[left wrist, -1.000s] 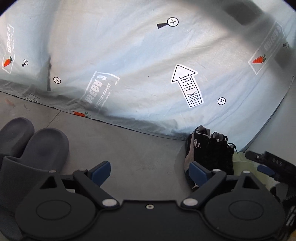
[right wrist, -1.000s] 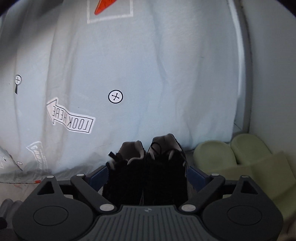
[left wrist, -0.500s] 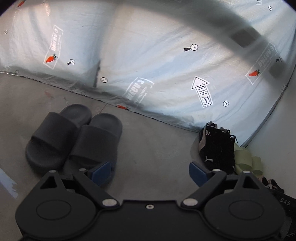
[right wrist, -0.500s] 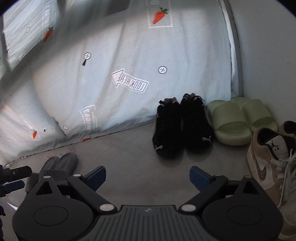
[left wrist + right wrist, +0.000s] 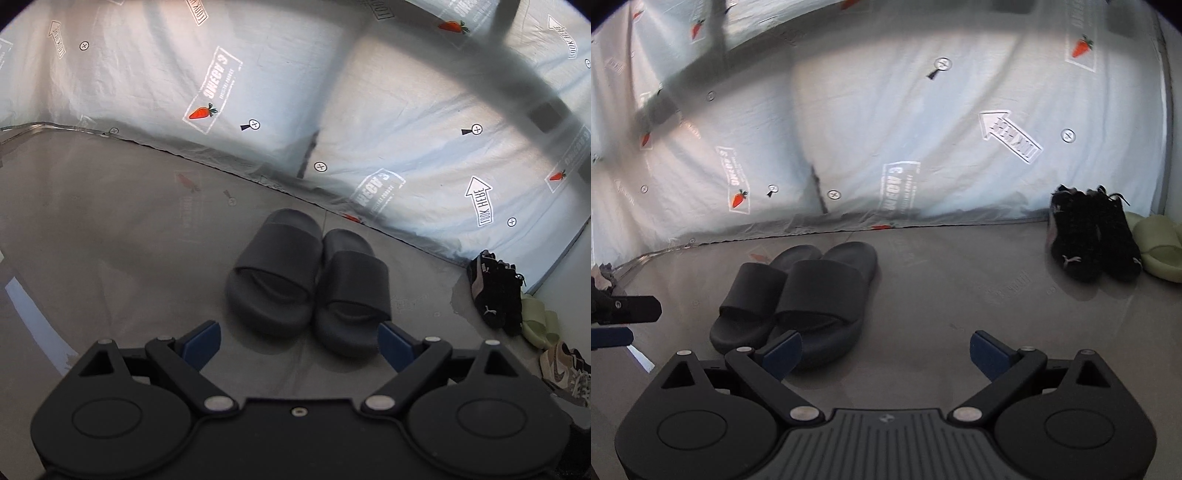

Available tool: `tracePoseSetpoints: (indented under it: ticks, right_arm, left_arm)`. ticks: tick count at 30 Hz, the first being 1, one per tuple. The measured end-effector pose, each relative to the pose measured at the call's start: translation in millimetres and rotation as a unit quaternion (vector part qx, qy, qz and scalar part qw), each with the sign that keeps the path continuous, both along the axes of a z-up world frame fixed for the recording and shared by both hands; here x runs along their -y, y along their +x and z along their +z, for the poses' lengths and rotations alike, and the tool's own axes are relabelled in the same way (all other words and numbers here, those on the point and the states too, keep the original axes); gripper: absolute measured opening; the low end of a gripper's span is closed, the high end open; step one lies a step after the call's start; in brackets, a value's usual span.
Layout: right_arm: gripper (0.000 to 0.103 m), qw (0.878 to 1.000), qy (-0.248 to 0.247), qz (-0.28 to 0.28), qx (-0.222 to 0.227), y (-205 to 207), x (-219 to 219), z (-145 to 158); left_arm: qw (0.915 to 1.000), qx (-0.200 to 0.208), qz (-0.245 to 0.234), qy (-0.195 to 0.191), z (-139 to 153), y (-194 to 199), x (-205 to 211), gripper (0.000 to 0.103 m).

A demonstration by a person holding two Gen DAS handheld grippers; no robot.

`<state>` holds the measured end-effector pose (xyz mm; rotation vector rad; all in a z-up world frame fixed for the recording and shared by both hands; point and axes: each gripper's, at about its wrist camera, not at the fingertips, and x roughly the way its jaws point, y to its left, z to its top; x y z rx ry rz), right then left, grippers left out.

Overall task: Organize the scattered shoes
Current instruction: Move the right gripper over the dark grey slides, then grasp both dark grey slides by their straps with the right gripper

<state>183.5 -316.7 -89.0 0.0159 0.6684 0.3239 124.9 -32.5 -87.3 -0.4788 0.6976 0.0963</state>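
Trouble looms: left gripper point(image 5: 299, 341) and right gripper point(image 5: 886, 349) hover spread wide and empty, so grabbing both dark slides point(image 5: 308, 286) together could split the pair.

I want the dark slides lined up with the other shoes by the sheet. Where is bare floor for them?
Bare floor runs along the sheet's hem between the dark slides and the black sneakers. Beyond the sneakers it is crowded: green slides, then tan sneakers towards the wall. Floor left of the dark slides is also bare.
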Motion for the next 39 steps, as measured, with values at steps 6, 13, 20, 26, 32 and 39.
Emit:
tracePoseSetpoints:
  ticks: [6, 13, 20, 26, 32, 39]
  right_arm:
    - [0.096, 0.999, -0.031, 0.024, 0.014, 12.7, -98.1, -28.2]
    - [0.082, 0.996, -0.08, 0.031, 0.02, 50.8, -161.6, -52.6]
    - [0.075, 0.997, -0.076, 0.007, 0.011, 70.9, -180.5, -74.8]
    - [0.074, 0.998, -0.055, -0.035, -0.007, 81.7, -185.9, -95.1]
    - [0.075, 0.998, -0.054, -0.034, 0.005, 108.1, -191.4, -103.6]
    - [0.034, 0.998, -0.022, -0.057, 0.022, 123.1, -187.6, -98.1]
  left_arm:
    - [0.9999, -0.009, -0.008, -0.004, -15.0, -15.1, -62.0, 0.092]
    - [0.9995, -0.022, -0.016, -0.017, -31.9, -19.7, -110.9, 0.092]
    - [0.9988, -0.026, -0.041, -0.012, -39.5, -1.1, -134.0, 0.092]
    - [0.9968, -0.028, -0.073, -0.015, -47.5, 23.7, -143.5, 0.092]
    - [0.9945, -0.033, -0.1, -0.006, -52.9, 43.5, -144.2, 0.092]
    - [0.9942, -0.016, -0.106, -0.008, -44.9, 70.3, -145.9, 0.092]
